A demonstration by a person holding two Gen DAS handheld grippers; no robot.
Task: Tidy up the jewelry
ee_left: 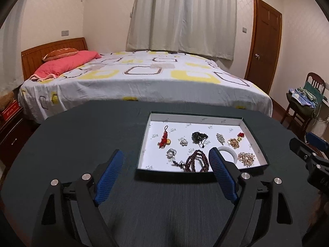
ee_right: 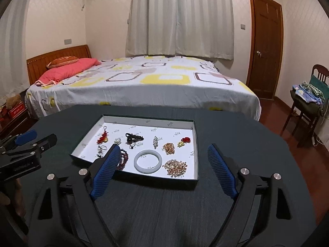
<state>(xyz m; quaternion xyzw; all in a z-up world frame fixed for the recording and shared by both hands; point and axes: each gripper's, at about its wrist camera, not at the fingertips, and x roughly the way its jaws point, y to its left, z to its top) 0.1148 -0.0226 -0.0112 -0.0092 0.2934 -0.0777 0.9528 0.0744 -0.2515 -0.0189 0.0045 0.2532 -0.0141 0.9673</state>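
A shallow box tray with a white inside (ee_left: 197,119) (ee_right: 148,121) lies on the dark round table. In it lie a white bangle (ee_right: 147,161) (ee_left: 230,152), dark red beads (ee_left: 196,161) (ee_right: 123,158), a gold cluster brooch (ee_right: 176,167) (ee_left: 246,158), a black cord piece (ee_left: 199,137) (ee_right: 133,138), a red knot charm (ee_left: 164,139) (ee_right: 102,136) and several small brooches. My left gripper (ee_left: 165,155) is open and empty above the table, just before the tray's near edge. My right gripper (ee_right: 163,150) is open and empty, above the tray's near edge.
The table (ee_left: 82,135) (ee_right: 236,135) stands before a bed (ee_left: 144,78) with a patterned sheet. A chair with clothes (ee_right: 308,100) stands at the right, a wooden door (ee_right: 265,51) behind it, and a nightstand (ee_left: 10,135) at the left.
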